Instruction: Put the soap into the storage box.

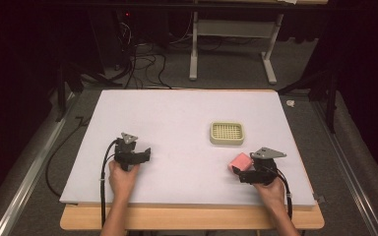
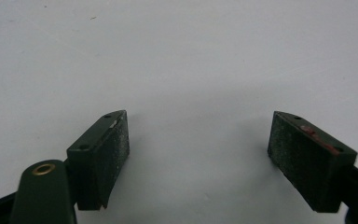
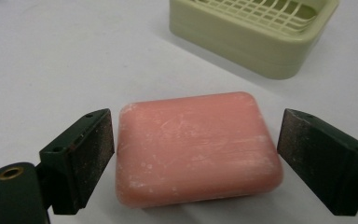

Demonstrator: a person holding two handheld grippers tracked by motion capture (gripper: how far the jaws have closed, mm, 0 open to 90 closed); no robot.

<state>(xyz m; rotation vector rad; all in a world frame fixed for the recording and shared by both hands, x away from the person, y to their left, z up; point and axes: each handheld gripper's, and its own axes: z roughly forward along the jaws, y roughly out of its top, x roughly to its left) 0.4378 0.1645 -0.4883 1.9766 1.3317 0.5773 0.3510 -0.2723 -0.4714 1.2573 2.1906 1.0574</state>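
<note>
Right gripper [image 3: 196,154] sitting wide around pink soap [image 3: 196,149], not touching; left gripper [image 2: 198,158] idling wide over bare mat [image 2: 177,56].

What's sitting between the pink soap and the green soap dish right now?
Nothing: in the right gripper view, bare white table separates the pink soap from the green soap dish. The high view agrees.

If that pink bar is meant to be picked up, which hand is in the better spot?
The right. Its tongs are open, one jaw either side of the pink rectangular soap bar. The left tongs are open over bare white table, far from it.
</note>
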